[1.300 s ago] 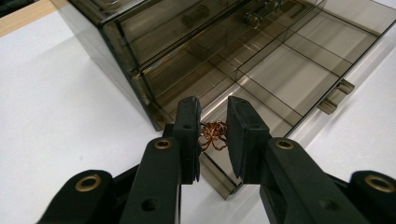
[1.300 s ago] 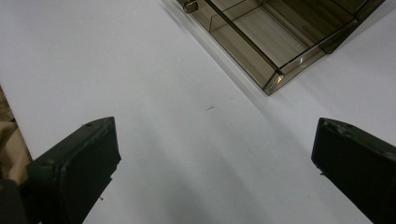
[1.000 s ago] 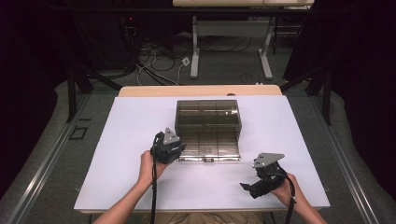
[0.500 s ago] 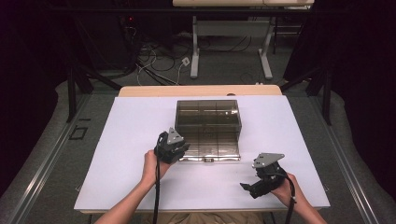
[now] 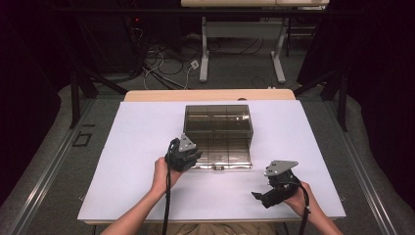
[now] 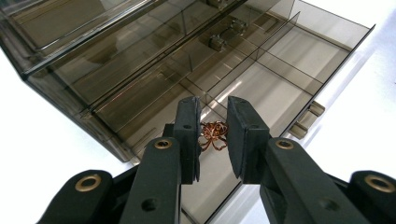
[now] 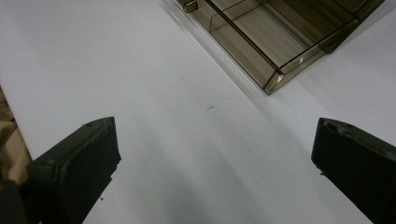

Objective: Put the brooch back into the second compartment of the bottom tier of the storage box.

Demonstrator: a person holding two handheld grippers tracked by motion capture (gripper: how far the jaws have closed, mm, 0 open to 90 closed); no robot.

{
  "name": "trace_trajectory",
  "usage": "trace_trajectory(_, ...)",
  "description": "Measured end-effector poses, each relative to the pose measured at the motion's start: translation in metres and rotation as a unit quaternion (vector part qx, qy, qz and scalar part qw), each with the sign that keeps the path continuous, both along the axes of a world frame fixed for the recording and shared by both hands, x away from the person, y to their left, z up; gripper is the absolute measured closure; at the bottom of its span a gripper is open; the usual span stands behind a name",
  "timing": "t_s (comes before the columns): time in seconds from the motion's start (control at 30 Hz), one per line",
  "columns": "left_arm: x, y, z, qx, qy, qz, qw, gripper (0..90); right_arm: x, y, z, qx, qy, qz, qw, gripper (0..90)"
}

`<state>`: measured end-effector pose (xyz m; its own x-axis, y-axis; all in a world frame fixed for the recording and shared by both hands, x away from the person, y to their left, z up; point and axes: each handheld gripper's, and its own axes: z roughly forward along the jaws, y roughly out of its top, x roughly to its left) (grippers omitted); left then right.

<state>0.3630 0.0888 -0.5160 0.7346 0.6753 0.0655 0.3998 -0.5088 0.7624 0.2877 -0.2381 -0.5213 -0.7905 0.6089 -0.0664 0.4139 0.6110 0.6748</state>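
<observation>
A smoky clear compartment box (image 5: 218, 128) lies open at the middle of the white table; its flat divided half (image 6: 289, 60) faces the person. My left gripper (image 5: 190, 156) hangs over that half's front-left corner. In the left gripper view its jaws (image 6: 213, 107) stand a narrow gap apart, shut on a small tangle of copper wire (image 6: 213, 135) above a compartment. My right gripper (image 5: 260, 198) rests low near the table's front right, apart from the box. In the right gripper view it (image 7: 212, 140) is wide open over bare table, with a box corner (image 7: 275, 77) beyond.
The white table top (image 5: 137, 147) has free room left and right of the box. Two small latches (image 6: 306, 119) stick out from the box's front edge. Behind the table are a wooden edge (image 5: 210, 94), desk legs and floor cables.
My left gripper has shifted a little to the right, onto the box's front-left corner. The right gripper has stayed where it was.
</observation>
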Motion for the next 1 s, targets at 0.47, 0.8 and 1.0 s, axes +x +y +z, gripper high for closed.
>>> trace_trajectory(0.47, 0.001, -0.008, -0.001, -0.002, 0.003, -0.01, 0.9999, 74.6, 0.0, 0.0, -0.001, 0.001, 0.001, 0.001, 1.0, 0.4)
trace_trajectory(0.8, 0.001, -0.015, -0.003, -0.002, 0.008, -0.017, 0.9998, 74.6, 0.001, 0.0, -0.001, 0.001, 0.001, 0.001, 1.0, 0.4)
trace_trajectory(1.0, 0.002, -0.018, -0.005, -0.002, 0.009, -0.021, 0.9997, 74.6, 0.001, 0.0, -0.001, 0.002, 0.001, -0.001, 1.0, 0.4)
